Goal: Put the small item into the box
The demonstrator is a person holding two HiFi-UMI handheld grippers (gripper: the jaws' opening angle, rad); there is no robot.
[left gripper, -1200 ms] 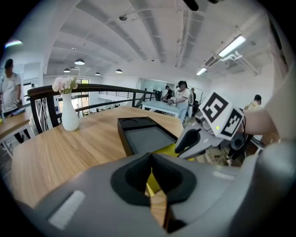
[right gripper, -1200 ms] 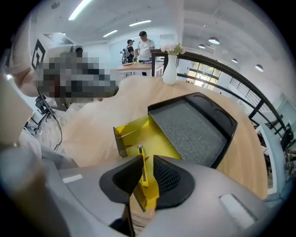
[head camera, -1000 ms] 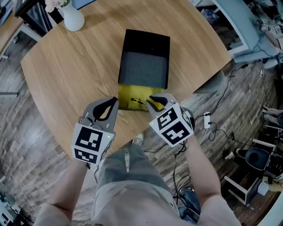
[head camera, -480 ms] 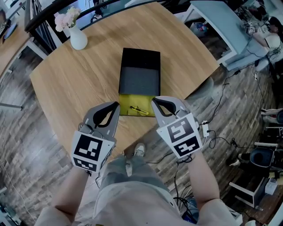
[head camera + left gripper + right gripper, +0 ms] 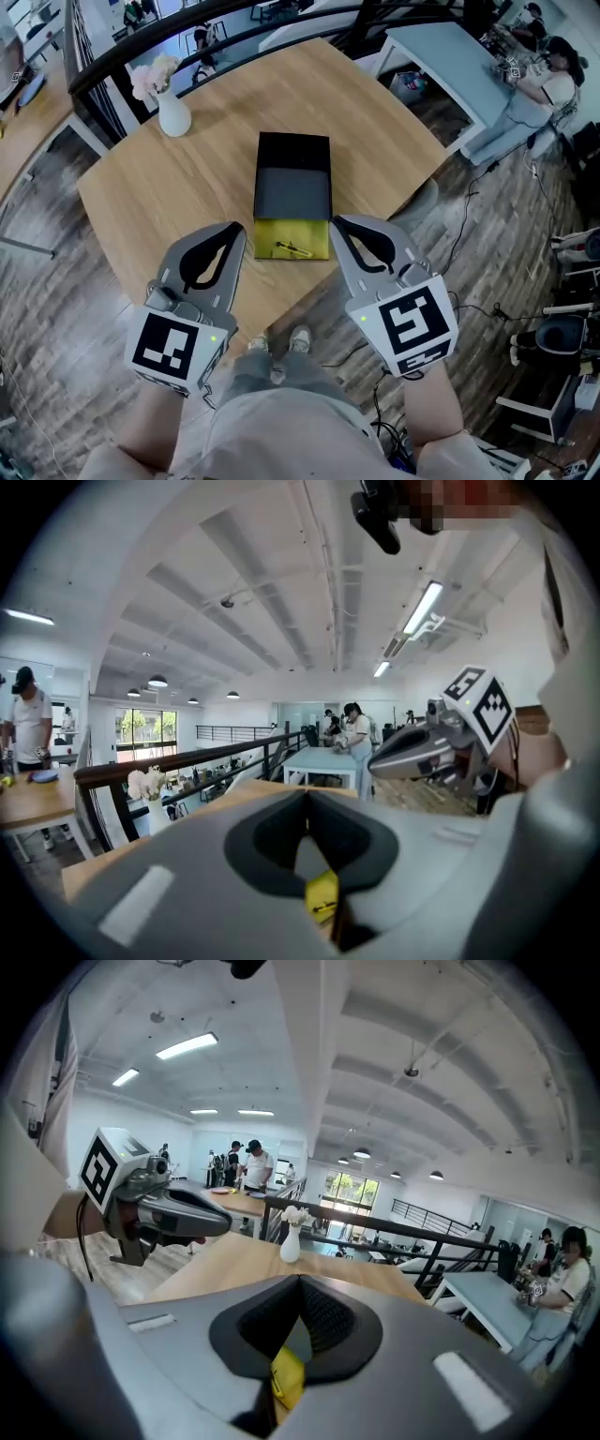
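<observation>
- I see the box (image 5: 292,178) as black on the outside, with a dark grey bottom inside.
- The panel (image 5: 314,234) at its near end is yellow. The small item (image 5: 295,247) on it reads as a thin dark streak.
- The surface (image 5: 159,206) is light wood with a fine, straight grain.
- The left hand-held gripper (image 5: 236,228) and the right hand-held gripper (image 5: 339,223) are both pale grey with black linings. The cube on each shows black squares on white.
- The vase (image 5: 174,117) is white and its flowers (image 5: 150,75) are pale pink.
- The floor (image 5: 47,281) is grey-brown planks.
- The far table (image 5: 441,56) looks pale blue-grey to me.
</observation>
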